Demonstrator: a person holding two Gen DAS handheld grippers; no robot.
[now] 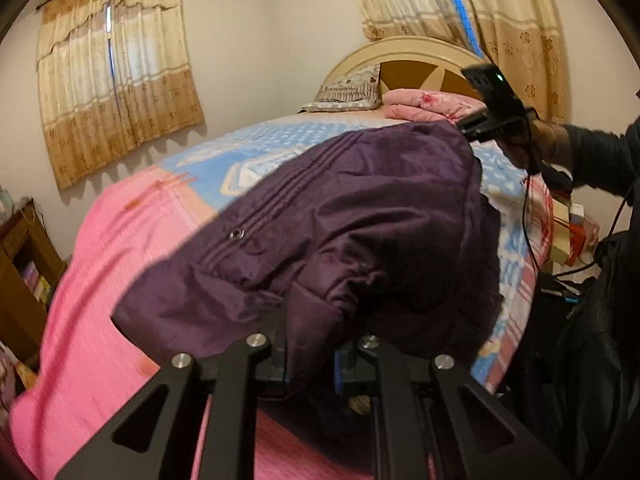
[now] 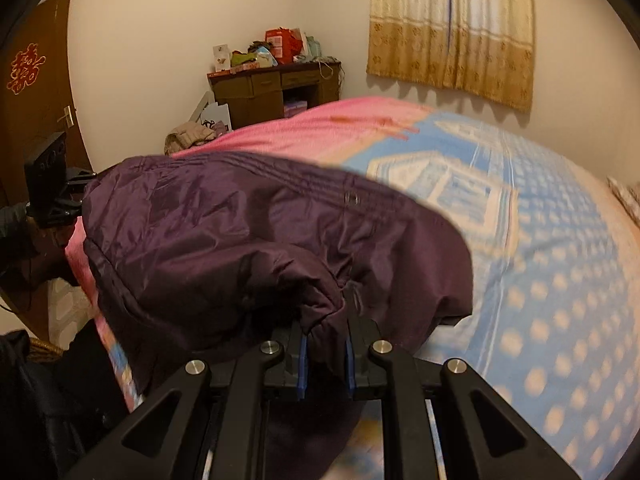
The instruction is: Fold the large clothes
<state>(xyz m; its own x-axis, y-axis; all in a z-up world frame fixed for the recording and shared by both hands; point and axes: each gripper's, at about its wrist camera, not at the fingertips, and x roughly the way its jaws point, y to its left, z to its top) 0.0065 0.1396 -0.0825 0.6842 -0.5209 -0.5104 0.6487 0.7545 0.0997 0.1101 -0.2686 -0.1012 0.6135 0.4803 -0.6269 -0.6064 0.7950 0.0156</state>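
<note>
**Both grippers clamped on a purple jacket over the bed**

Broadly, the bed [image 1: 120, 280] fills both views, its blanket pink toward the foot and blue-and-cream patterned toward the curved headboard [image 1: 416, 68]. Patterned beige curtains [image 1: 116, 92] hang at the windows. A brown door [image 2: 36, 92] with a red emblem stands at the left of the right wrist view.

Across the blanket, at the near edge of the bed, lies the purple jacket [image 1: 360, 220], a padded garment with stitched seams and a metal snap [image 1: 236, 234]. It is bunched and partly raised off the blanket at each held end.

Against the far wall stands a wooden desk [image 2: 276, 88] piled with boxes and bags. A folded pink quilt [image 1: 428, 106] and a patterned pillow [image 1: 348, 90] sit by the headboard.

The left gripper [image 1: 310, 360] has its jaws pressed tight on a fold of the jacket's hem. The right gripper [image 2: 326, 360] likewise pinches a padded fold between its blue pads [image 2: 303, 364], jaws nearly together around the cloth. In the left wrist view the right gripper shows at the jacket's far end.
</note>
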